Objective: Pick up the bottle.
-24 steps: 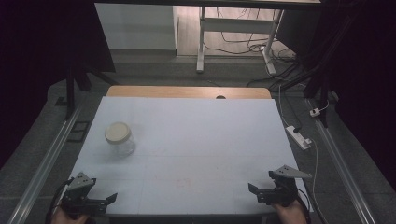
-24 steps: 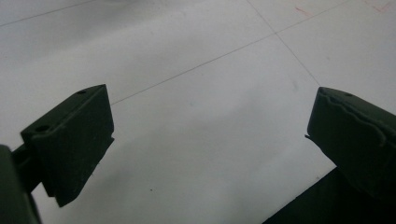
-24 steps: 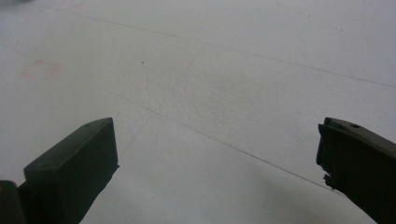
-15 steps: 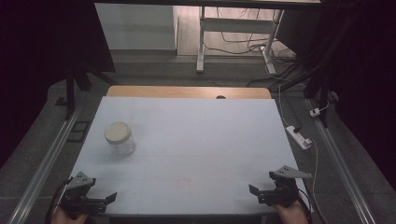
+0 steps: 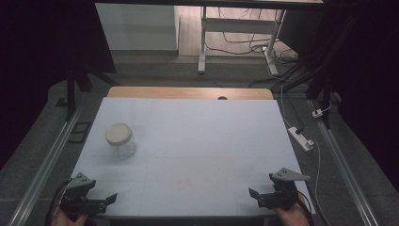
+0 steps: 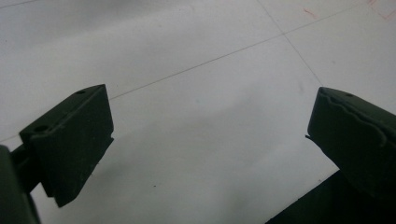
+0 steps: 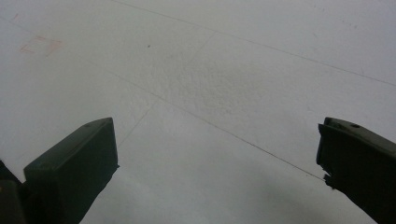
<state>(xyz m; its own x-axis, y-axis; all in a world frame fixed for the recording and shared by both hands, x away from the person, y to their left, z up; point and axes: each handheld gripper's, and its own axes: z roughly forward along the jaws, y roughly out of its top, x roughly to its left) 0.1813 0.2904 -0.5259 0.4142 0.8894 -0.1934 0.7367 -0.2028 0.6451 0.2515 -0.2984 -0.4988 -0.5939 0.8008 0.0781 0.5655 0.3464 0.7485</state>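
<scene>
From the high view, a white table (image 5: 197, 141) lies ahead with a wooden strip along its far edge. A jar (image 5: 121, 140) with a cream lid stands upright on the left half of the table, well apart from both grippers. The left gripper (image 5: 104, 202) sits at the near left corner, held by a hand (image 5: 70, 219) at the bottom edge. The right gripper (image 5: 259, 197) sits at the near right corner, a grey plate on top. A power strip (image 5: 301, 138) lies on the floor to the right.

In the left gripper view, the left gripper (image 6: 205, 149) has its jaws spread wide with nothing between them, bare table beneath.

In the right gripper view, the right gripper (image 7: 217, 168) likewise stands wide apart and empty over the table, a faint red square mark (image 7: 39, 45) at far left
</scene>
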